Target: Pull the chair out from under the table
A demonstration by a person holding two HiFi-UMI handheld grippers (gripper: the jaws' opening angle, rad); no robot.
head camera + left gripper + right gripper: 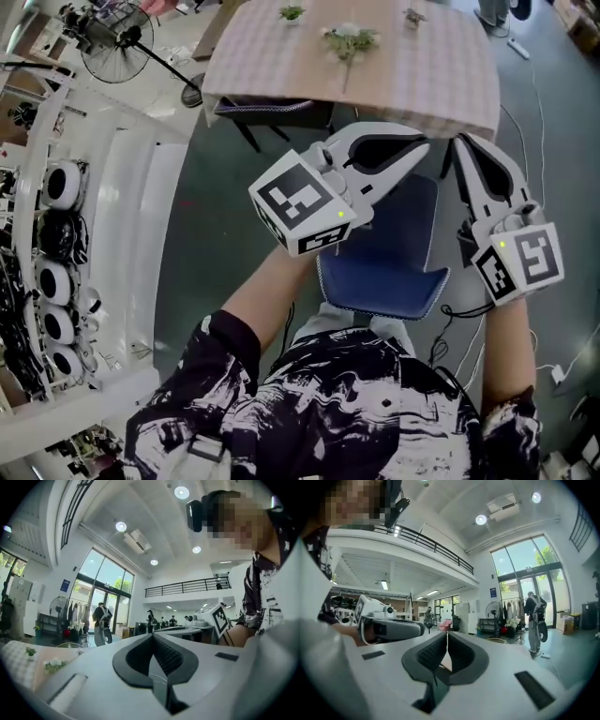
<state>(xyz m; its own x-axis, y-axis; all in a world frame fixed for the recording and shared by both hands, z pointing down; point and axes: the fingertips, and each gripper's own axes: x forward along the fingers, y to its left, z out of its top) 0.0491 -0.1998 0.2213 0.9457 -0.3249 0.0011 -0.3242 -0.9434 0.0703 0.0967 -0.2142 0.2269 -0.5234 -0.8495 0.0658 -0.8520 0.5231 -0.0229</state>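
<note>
left gripper (422,148): jaws together, empty | right gripper (461,143): jaws together, empty | chair (384,267): below grippers, seems mostly out from table (441,89) | risk: floor cable (461,309) can catch a leg if pulled further

Your short-sleeved shirt (328,412) is black with white print. Your left gripper (427,146) and right gripper (458,142) are white with black ribbed pads (169,657), each bearing a black-and-white marker cube (300,202).

The blue chair (389,267) stands upright at the table's near edge, its padded seat showing outside it. The table (422,80) wears a checked cloth.
</note>
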